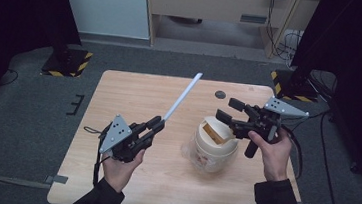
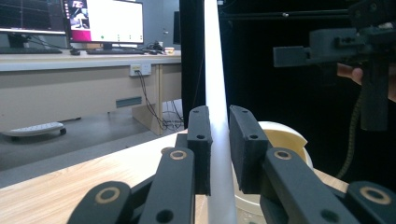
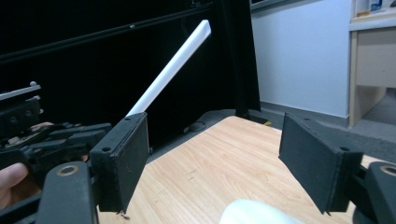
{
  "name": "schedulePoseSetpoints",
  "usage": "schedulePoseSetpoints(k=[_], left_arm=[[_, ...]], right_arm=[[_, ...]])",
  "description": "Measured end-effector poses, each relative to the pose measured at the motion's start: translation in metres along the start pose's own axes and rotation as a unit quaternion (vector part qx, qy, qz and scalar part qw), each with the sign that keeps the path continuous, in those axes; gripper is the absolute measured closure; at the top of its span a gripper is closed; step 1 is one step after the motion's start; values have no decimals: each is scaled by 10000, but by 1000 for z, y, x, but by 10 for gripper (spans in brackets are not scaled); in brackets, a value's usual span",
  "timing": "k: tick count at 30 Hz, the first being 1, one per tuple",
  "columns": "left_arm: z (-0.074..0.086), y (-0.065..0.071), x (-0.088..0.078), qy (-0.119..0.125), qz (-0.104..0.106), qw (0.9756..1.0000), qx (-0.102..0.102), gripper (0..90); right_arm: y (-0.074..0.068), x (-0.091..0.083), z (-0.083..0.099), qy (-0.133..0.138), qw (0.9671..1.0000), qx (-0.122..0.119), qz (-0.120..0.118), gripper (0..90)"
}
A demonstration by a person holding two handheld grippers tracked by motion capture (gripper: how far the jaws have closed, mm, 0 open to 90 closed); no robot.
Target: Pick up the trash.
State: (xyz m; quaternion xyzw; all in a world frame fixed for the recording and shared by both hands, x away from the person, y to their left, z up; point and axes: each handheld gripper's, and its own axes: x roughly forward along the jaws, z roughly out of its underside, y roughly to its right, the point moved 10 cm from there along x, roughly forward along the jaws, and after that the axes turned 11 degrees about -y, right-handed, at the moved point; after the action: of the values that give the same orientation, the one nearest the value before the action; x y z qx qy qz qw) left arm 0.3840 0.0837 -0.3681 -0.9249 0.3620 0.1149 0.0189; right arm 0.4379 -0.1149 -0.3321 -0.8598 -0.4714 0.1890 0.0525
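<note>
A long white straw slants up and away from my left gripper, which is shut on its lower end. In the left gripper view the straw rises straight up between the two pads of that gripper. A cream cup with a clear, shiny outer layer stands on the table right of centre, with a brown patch at its open top. My right gripper hovers just above the cup's far rim, jaws wide apart with nothing between them. In the right gripper view, its open gripper faces the straw and the left gripper.
The wooden table stands on grey carpet. A small dark round disc lies near its far edge. Black stands with yellow-striped bases sit beyond the far corners. A desk with monitors is off to the side.
</note>
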Motion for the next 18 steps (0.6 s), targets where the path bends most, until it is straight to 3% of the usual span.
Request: schedulePoseSetpoints(k=[7, 18], left_arm=[[-2, 10, 6, 21, 99, 9999, 51, 785], [1, 30, 12, -56, 304, 9994, 154, 785]], right_arm=[[-4, 7, -8, 73, 9999, 50, -69, 276], [-15, 21, -6, -60, 9992, 213, -319, 372]])
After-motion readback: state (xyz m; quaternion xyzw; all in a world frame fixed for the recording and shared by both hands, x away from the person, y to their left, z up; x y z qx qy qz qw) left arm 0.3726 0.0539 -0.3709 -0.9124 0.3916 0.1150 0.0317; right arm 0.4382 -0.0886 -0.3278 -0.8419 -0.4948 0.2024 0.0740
